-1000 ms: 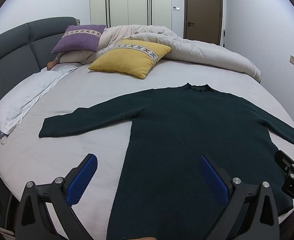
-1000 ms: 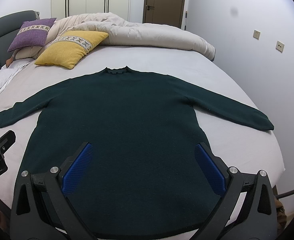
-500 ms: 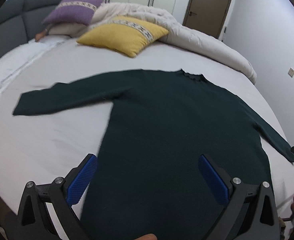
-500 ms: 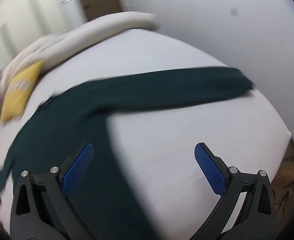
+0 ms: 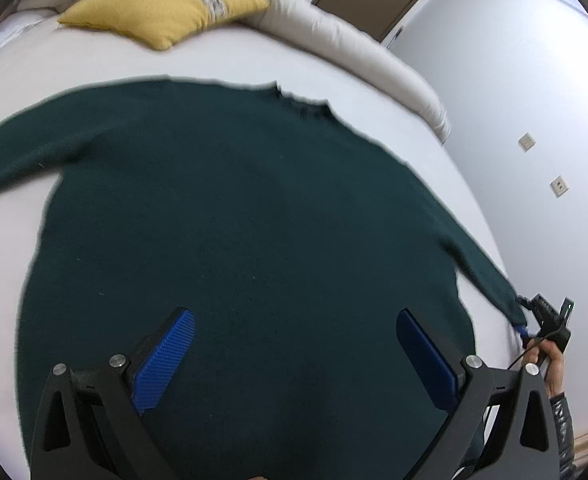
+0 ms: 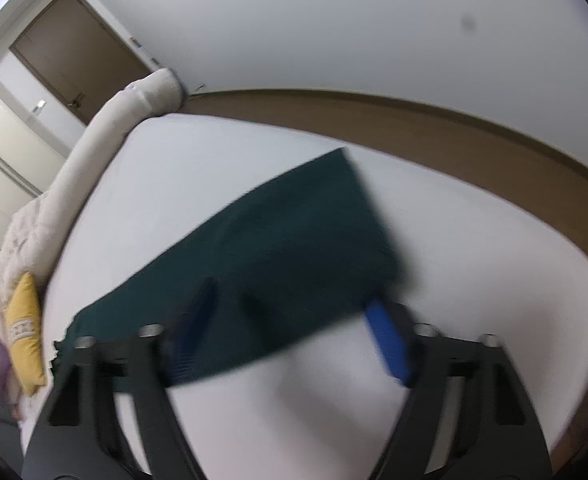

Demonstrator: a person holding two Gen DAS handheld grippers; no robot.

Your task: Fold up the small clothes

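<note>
Bedroom, white bed (image 5: 374,92), brown door behind.

Left wrist view: dark green sweater (image 5: 234,220) lies flat across the bed's middle, sleeves out toward both side edges. Left gripper (image 5: 294,352) hovers over the hem, jaws wide, holding nothing. Yellow pillow (image 5: 162,8) at the head end.

Right wrist view, blurred: right gripper (image 6: 290,328) straddles the right sleeve (image 6: 294,236) cuff near the bed's edge; jaws apart, grip not confirmed.

Likely step: first sleeve fold. Next: pinch the cuff, carry it across the body. No legible writing.
</note>
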